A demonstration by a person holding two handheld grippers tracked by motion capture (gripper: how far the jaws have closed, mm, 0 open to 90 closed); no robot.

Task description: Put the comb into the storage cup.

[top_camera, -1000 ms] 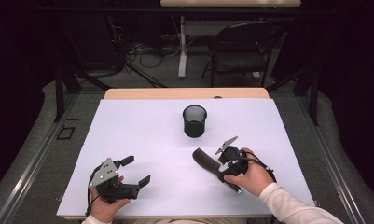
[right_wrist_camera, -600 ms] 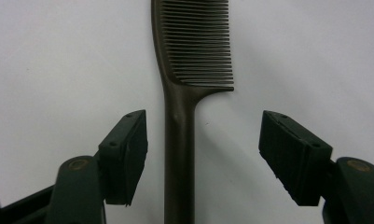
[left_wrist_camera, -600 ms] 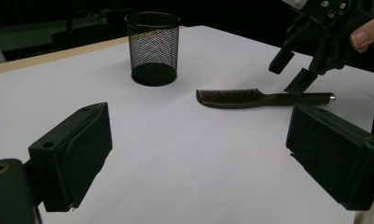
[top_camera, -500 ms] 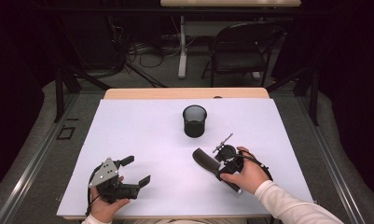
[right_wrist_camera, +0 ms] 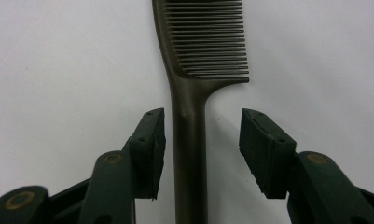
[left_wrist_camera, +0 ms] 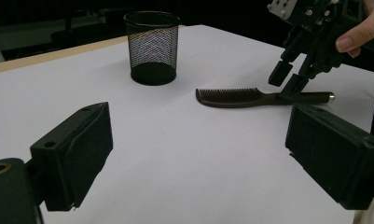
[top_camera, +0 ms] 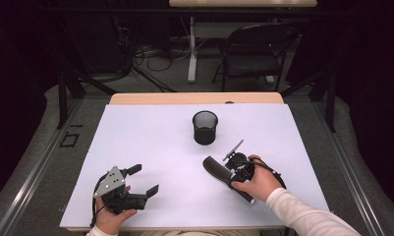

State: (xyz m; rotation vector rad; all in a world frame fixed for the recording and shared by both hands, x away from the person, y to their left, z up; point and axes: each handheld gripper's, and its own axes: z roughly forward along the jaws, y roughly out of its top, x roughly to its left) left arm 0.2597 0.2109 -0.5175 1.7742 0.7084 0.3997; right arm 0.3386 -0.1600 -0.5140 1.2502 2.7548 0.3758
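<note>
While our right claw (right_wrist_camera: 201, 149) has just been closing, its jaws straddling the comb (right_wrist_camera: 194, 93) handle without pressing it, the flat-lying comb may skid on the counter (top_camera: 150, 142); our left claw (top_camera: 144, 179) gapes wide, the mesh cup (top_camera: 205, 127) beyond.

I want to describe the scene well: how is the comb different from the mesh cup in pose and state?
The comb lies flat on the white table; the mesh cup stands upright. The comb's handle sits between the right gripper jaws, which have just been closing; the mesh cup stands apart, untouched. Both are dark.
</note>
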